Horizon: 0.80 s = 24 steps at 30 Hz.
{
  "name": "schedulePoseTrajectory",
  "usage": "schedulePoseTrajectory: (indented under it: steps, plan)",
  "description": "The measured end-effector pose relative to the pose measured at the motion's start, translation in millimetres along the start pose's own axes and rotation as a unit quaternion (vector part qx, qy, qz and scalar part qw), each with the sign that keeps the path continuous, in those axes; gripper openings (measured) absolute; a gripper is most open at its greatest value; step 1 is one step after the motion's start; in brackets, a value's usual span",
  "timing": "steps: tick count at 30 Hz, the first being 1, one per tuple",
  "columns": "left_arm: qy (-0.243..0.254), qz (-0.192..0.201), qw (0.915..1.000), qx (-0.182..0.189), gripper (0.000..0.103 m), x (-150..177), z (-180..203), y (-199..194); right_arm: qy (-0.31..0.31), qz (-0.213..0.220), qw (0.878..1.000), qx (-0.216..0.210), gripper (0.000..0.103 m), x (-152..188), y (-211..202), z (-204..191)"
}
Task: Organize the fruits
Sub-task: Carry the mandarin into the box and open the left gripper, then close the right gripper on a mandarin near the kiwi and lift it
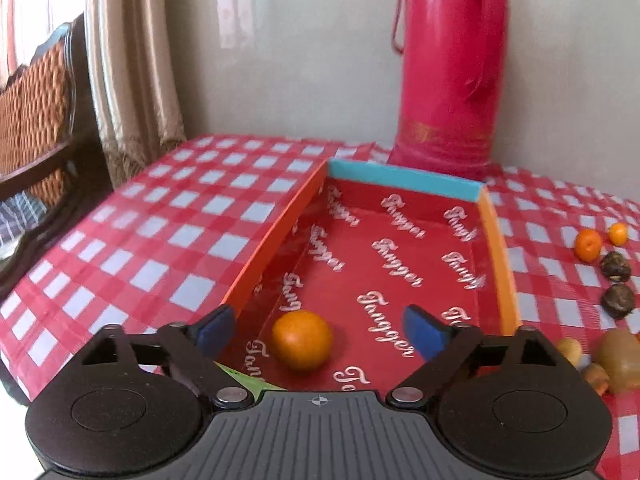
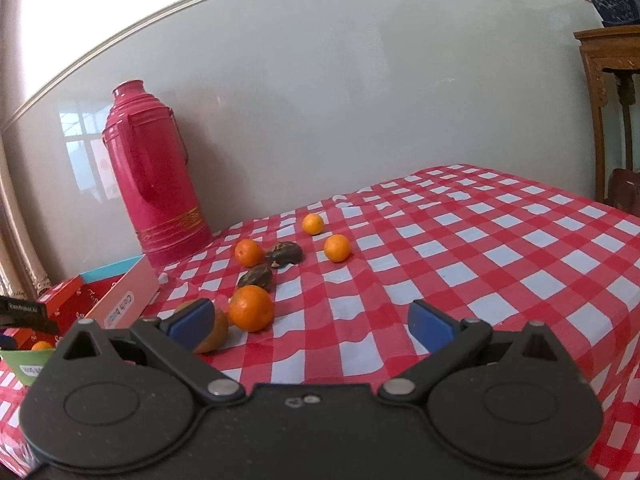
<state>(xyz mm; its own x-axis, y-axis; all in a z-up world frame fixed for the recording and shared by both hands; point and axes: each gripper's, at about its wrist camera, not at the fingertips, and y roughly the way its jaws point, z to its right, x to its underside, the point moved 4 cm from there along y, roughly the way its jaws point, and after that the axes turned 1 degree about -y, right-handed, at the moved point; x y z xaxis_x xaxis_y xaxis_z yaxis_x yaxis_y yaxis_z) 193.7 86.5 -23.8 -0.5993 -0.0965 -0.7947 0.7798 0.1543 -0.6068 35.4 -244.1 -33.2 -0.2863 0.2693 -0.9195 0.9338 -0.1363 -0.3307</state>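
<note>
In the left wrist view an orange (image 1: 302, 340) lies on the red floor of an open box (image 1: 404, 184) with orange and blue walls. My left gripper (image 1: 320, 330) is open above the box's near end, with the orange between its fingers and untouched. In the right wrist view several oranges (image 2: 251, 307) (image 2: 337, 247) (image 2: 249, 252) (image 2: 313, 224) and two dark brown fruits (image 2: 285, 254) (image 2: 256, 277) lie on the checked tablecloth. My right gripper (image 2: 312, 324) is open and empty above the cloth, its left finger (image 2: 192, 322) in front of another orange fruit (image 2: 214, 332).
A tall pink thermos (image 1: 448, 68) stands against the wall behind the box; it also shows in the right wrist view (image 2: 156, 176). Small fruits (image 1: 588, 245) (image 1: 618, 299) lie right of the box. A chair (image 1: 36, 120) and a curtain (image 1: 132, 64) stand left of the table.
</note>
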Motion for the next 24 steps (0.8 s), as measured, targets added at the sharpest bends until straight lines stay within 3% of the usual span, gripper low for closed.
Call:
schedulePoseTrajectory:
  steps: [6,10,15,18,20,24]
  plan:
    - [0.026,0.069,0.9972,0.009,0.103,12,-6,-35,-0.011,-0.015,1.0,-0.017,0.098,-2,7,-5]
    - [0.014,0.111,0.9937,0.003,0.103,25,-18,-48,-0.023,-0.033,0.999,-0.029,0.098,-3,18,-13]
    - [0.01,0.124,0.9922,0.0,0.103,33,-25,-48,-0.075,-0.025,0.996,-0.034,0.097,-16,37,-29]
    - [-0.009,0.105,0.9945,-0.004,0.103,34,-32,-41,-0.085,-0.029,0.995,-0.037,0.087,-23,54,-32]
    - [-0.028,0.101,0.9945,-0.004,0.103,34,-38,-38,-0.082,-0.039,0.995,-0.037,0.073,-25,67,-32]
    - [-0.04,0.096,0.9946,-0.007,0.103,35,-43,-33,-0.063,-0.058,0.996,-0.039,0.066,-19,80,-26]
